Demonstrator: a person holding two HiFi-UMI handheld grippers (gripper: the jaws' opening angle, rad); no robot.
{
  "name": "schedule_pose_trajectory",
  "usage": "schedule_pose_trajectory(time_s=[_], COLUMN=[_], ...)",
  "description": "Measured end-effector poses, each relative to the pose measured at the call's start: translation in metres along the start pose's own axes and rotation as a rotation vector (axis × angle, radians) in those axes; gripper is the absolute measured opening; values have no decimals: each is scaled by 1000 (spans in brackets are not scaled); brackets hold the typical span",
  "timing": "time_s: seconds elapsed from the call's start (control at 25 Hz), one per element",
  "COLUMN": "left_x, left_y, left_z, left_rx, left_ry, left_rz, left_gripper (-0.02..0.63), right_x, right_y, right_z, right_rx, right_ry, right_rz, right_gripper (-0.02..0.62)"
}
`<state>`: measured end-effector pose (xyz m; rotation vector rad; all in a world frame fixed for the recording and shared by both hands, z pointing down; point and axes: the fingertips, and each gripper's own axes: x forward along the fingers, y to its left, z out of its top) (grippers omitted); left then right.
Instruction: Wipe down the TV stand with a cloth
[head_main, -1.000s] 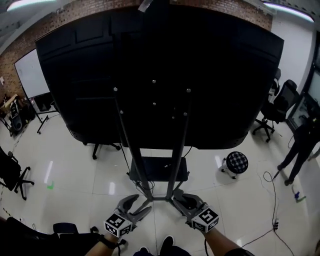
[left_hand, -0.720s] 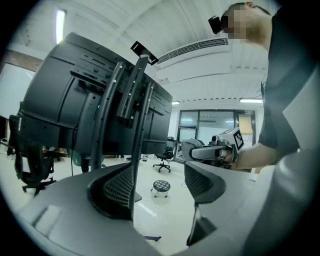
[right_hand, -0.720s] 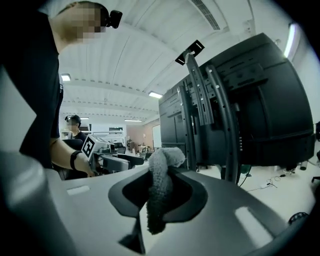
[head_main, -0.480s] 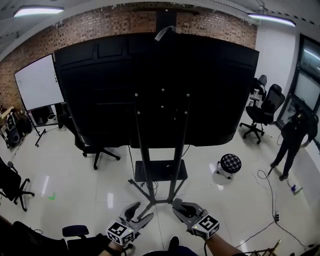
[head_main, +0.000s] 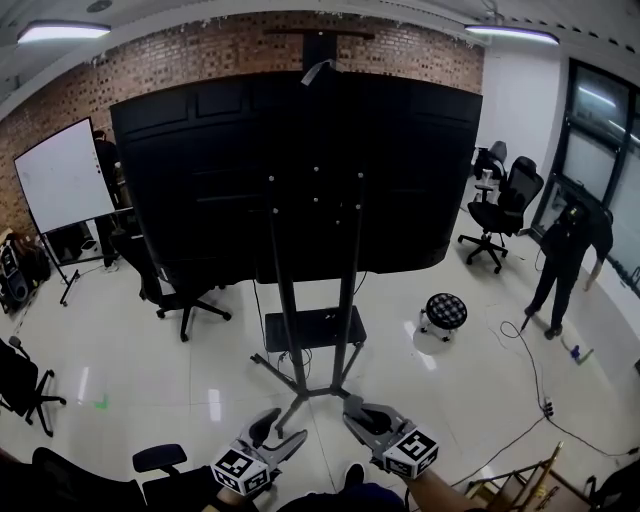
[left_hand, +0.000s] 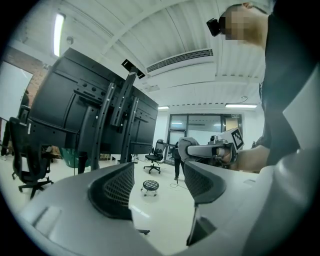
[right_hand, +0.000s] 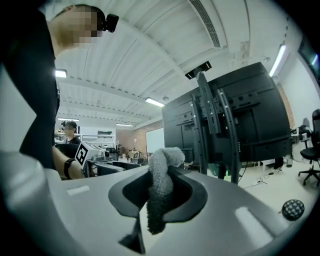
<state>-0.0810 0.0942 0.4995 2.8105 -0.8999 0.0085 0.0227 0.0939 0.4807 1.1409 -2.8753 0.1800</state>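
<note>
A black metal TV stand (head_main: 284, 300) is seen in the middle of the room on a glossy white floor (head_main: 140, 350), with its two uprights rising from a splayed base. A large black screen (head_main: 200, 170) is carried on it with its back turned this way. A flat black shelf (head_main: 312, 328) is fixed low between the uprights; what lies on it cannot be made out.

To the left, a whiteboard on legs (head_main: 62, 175) is placed before a red brick wall (head_main: 240, 45), and a black office chair (head_main: 185, 295) is parked just under the screen's left edge. To the right, a round stool with a checked top (head_main: 445, 312) is set near the base. Further right stand a second black office chair (head_main: 500, 210) and a person in dark clothes (head_main: 562, 262). A dark cable (head_main: 530, 365) is trailed over the floor there. No object is seen between the grippers and the near feet of the base.

The left gripper (head_main: 280, 428) (left_hand: 157, 185) is held low and near, its jaws spread well apart with only floor seen between them. The right gripper (head_main: 358, 412) (right_hand: 160, 192) is held just beside it, its jaws pressed together on a grey fluffy cloth (right_hand: 161, 170), which is bunched above them and hangs below. The cloth is kept apart from the stand.
</note>
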Motion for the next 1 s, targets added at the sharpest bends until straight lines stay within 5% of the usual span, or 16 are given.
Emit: schedule_pose_trajectory(time_s=[1.0], left_x=[10], left_y=[-24], left_z=[15], left_rx=[27], left_ry=[-38], left_rz=[15], left_gripper=[337], right_x=[-31], right_y=[12], right_z=[14], right_rx=[-75], right_ry=[30], right_rz=[75], right_gripper=[57])
